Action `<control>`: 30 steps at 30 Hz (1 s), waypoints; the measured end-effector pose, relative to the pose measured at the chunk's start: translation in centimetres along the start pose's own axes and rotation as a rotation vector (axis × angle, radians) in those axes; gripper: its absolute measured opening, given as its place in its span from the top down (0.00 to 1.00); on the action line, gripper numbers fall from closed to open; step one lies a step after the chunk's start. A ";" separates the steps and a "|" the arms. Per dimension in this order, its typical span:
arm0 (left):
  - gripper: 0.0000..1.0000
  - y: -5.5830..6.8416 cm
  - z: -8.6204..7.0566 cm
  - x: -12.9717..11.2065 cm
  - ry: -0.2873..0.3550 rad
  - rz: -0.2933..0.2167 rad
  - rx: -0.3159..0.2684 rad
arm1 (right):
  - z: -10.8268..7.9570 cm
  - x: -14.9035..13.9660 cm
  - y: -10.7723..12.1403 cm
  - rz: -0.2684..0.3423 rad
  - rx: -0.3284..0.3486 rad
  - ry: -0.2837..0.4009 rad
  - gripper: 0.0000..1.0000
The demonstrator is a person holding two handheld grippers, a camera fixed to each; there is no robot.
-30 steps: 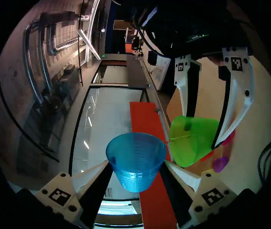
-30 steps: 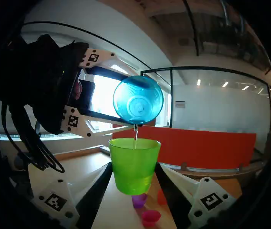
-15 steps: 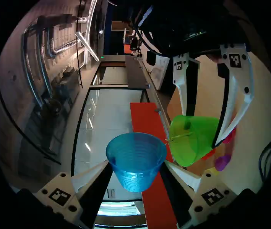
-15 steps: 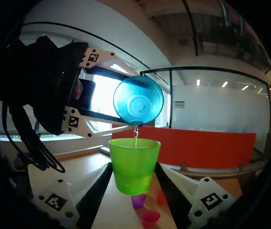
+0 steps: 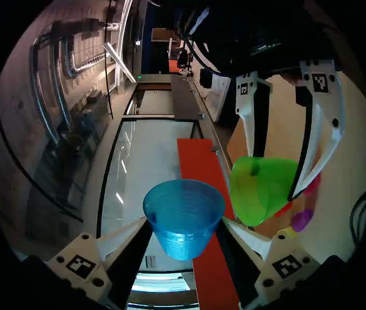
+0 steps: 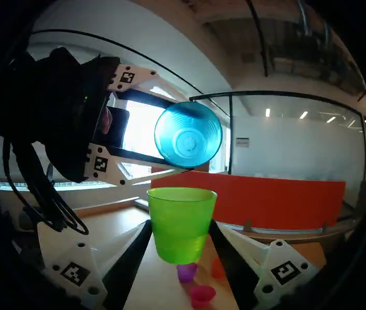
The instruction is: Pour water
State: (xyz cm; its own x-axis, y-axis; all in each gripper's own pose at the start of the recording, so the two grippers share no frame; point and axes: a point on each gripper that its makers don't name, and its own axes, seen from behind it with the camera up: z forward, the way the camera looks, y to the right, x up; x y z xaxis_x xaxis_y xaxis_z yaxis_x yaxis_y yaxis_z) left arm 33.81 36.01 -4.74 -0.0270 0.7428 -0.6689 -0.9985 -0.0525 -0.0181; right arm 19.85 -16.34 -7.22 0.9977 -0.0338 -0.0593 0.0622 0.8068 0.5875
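My left gripper [image 5: 184,227] is shut on a blue cup [image 5: 184,217], turned on its side. In the right gripper view that blue cup [image 6: 188,135] hangs above with its mouth facing the camera, held by the left gripper [image 6: 175,124]. My right gripper [image 6: 181,232] is shut on an upright green cup [image 6: 181,223] with water in its lower part, directly below the blue cup's rim. The left gripper view shows the green cup [image 5: 260,189] to the right of the blue one, between the right gripper's white fingers [image 5: 319,129]. No stream runs between the cups.
Small purple [image 6: 186,271], pink [image 6: 202,295] and orange [image 6: 218,267] cups stand on the light wooden table [image 6: 157,289] below the green cup. An orange partition [image 6: 275,201] and glass walls lie behind. Black cables [image 6: 43,206] hang from the left gripper's hand.
The thin stream of water from the blue cup into the green cup has stopped. The blue cup has shifted slightly up and right. The green cup stays put.
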 end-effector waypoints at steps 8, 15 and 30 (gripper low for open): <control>0.19 0.3 0.3 -1.1 -0.025 -0.132 0.001 | -0.1 0.0 0.0 0.000 -0.001 0.001 0.16; 0.19 1.4 0.2 -2.5 -0.062 -0.330 -0.008 | 0.0 0.2 0.0 -0.002 -0.002 0.003 0.16; 0.19 3.9 -1.9 -4.9 -0.138 -0.827 -0.024 | 0.0 0.6 -0.4 -0.009 0.003 0.005 0.16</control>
State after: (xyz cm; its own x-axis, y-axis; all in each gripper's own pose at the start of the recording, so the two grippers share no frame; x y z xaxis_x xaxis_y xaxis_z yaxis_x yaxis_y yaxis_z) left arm 30.12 30.90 -2.98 0.7060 0.6232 -0.3366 -0.6981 0.5319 -0.4794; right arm 20.42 -16.69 -7.55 0.9969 -0.0379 -0.0690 0.0714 0.8049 0.5891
